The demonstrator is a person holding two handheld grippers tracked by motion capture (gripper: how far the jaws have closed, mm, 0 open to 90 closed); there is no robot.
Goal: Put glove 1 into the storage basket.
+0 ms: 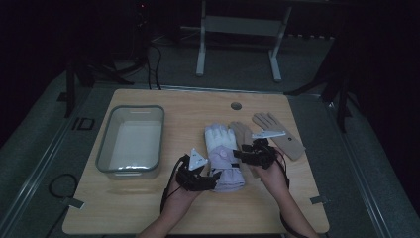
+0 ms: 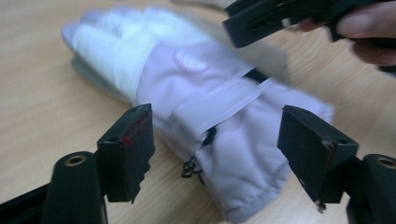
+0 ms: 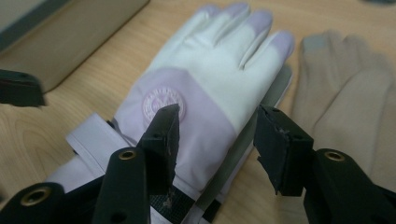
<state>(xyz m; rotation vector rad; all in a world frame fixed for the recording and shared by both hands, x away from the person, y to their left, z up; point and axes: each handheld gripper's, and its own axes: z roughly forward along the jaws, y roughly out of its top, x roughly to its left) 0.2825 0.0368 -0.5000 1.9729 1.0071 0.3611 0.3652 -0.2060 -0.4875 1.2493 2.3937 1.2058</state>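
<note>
A white and lilac padded glove (image 1: 221,148) lies flat in the middle of the wooden table (image 1: 148,208), fingers pointing away from the person. My left gripper (image 1: 213,177) is at its cuff. In the left gripper view the jaws (image 2: 217,144) stand wide on either side of the cuff (image 2: 243,177) without pressing it. My right gripper (image 1: 238,153) comes in from the glove's right side. In the right gripper view its jaws (image 3: 217,135) straddle the glove's edge (image 3: 205,88), one over the lilac band, one beside it, with a gap showing.
A grey plastic bin (image 1: 131,171) stands left of the glove. Two tan gloves (image 1: 277,131) lie flat to its right, one (image 3: 345,93) close beside it. A round hole (image 1: 236,105) sits near the table's far edge.
</note>
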